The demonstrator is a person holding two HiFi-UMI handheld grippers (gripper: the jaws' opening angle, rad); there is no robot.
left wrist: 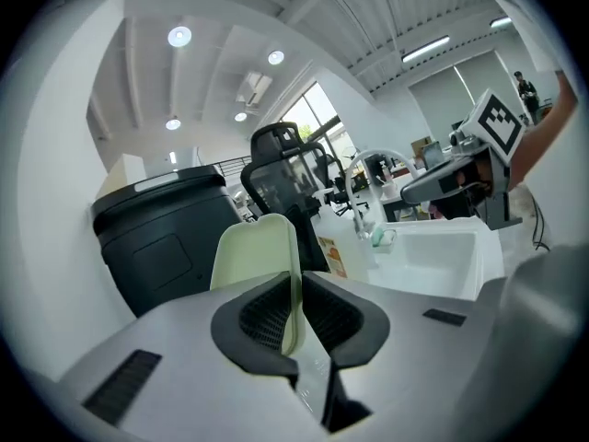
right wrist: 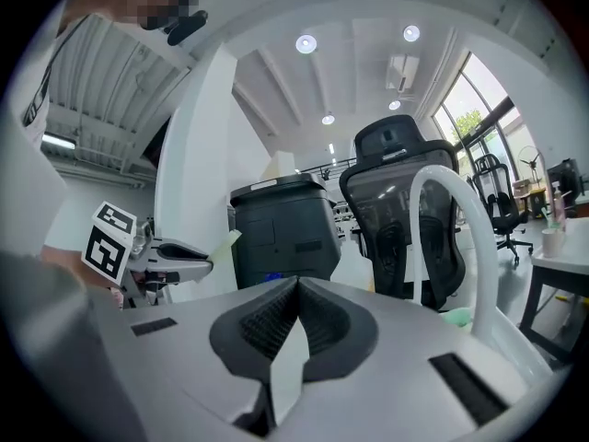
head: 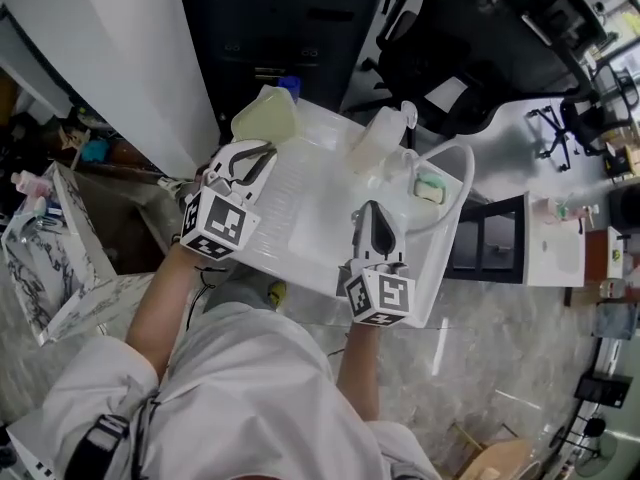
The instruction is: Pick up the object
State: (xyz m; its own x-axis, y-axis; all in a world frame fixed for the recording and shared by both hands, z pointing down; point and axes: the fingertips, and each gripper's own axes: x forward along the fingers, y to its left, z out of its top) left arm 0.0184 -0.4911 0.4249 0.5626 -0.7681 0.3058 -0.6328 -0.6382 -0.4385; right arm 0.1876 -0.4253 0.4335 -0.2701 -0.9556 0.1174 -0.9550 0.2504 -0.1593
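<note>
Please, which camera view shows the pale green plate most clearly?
The left gripper view: the pale green plate stands large in the middle, its edge clamped in the left claw. The head view shows it small, from above; the right gripper view shows only a corner beside the left claw.

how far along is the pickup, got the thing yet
Done: left gripper is shut on the edge of the pale green flat plastic piece. In hand: it is held at the white sink's far corner. Left: lifting clear, which I cannot confirm. Right gripper is shut, empty.
</note>
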